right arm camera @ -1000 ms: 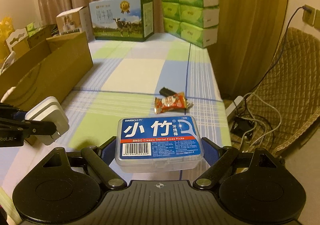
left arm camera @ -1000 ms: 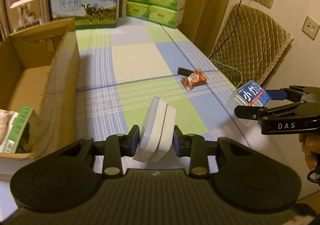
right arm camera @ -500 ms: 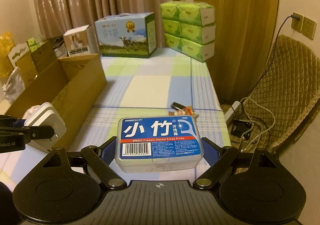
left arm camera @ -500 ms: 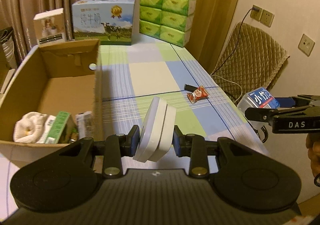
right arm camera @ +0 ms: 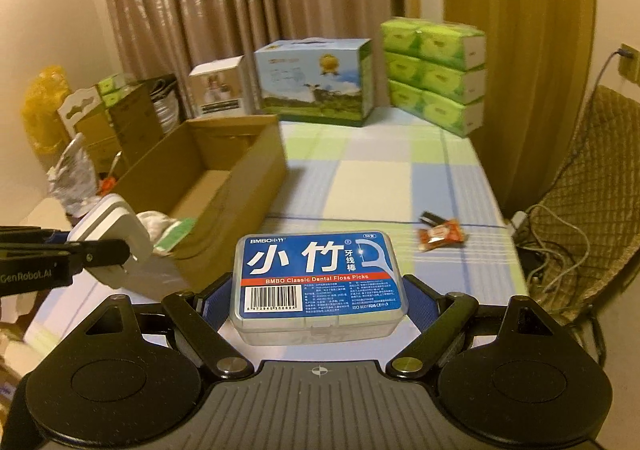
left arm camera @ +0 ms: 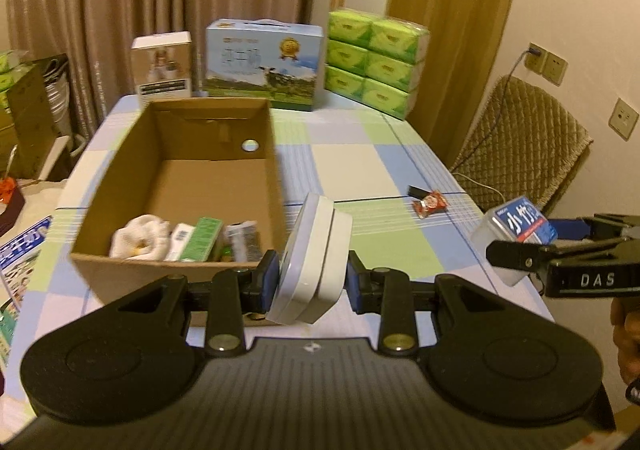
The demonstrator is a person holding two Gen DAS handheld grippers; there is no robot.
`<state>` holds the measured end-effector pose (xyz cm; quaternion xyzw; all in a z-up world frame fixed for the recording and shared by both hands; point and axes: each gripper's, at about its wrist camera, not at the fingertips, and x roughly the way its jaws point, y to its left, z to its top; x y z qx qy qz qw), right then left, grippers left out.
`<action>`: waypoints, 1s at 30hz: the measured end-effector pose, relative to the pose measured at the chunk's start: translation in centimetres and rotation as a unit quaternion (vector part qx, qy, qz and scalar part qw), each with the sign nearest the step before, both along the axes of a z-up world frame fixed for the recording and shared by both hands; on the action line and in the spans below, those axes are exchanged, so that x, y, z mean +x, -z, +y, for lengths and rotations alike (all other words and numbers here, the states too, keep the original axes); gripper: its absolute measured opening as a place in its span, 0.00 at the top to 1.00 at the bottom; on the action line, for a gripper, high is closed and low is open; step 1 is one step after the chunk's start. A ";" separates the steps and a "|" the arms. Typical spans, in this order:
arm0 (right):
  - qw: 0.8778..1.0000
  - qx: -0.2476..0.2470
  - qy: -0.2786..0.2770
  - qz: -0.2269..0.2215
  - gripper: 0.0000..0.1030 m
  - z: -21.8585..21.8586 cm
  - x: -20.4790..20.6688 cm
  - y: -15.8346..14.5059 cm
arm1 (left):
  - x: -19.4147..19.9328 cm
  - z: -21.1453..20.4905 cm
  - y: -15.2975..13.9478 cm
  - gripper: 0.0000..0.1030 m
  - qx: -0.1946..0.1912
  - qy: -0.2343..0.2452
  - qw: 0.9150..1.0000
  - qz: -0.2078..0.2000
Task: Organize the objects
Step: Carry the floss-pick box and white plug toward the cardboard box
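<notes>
Carrying both loads to the carton is the step in hand, as I judge it. The left gripper pinches a white case by its flat faces, jaws drawn close on it; the case stands on edge, tilted, above the table's near edge and just right of the carton's near right corner. The right gripper clamps a floss box across its width, jaws set wide on it, label up, held level above the table's near edge, well right of the carton.

The carton sits along the table's left side, open at the top. A white cloth and some small packs crowd its near end; the far part of the floor is bare.

To do this well, I would bring the case over the near wall first, high enough to clear the rim, and set it down on the bare floor past the packs, not on top of them. It may topple from its edge when released, so lowering it close to the floor before opening seems wise. The floss box can follow beside it, one hand at a time, so the grippers do not knock together above the carton.

A red sachet and a dark piece touching it lie near the table's right edge, not yet gathered.
</notes>
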<state>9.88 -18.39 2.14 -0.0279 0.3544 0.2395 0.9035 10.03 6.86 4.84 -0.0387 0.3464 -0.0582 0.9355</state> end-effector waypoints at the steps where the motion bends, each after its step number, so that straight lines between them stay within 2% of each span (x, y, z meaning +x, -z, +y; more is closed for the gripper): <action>1: 1.000 0.000 -0.005 0.000 0.19 0.5 -0.3 0.0 | -0.3 0.5 -0.1 0.72 0.000 -0.004 1.000 -0.001; 14: 0.999 -0.001 -0.051 0.001 0.19 5.5 -1.9 0.2 | -3.0 5.5 -1.0 0.72 -0.004 -0.055 0.998 -0.008; 30: 0.997 -0.002 -0.080 0.003 0.19 9.2 -1.3 0.6 | -2.3 8.8 -0.9 0.71 0.002 -0.078 0.997 -0.007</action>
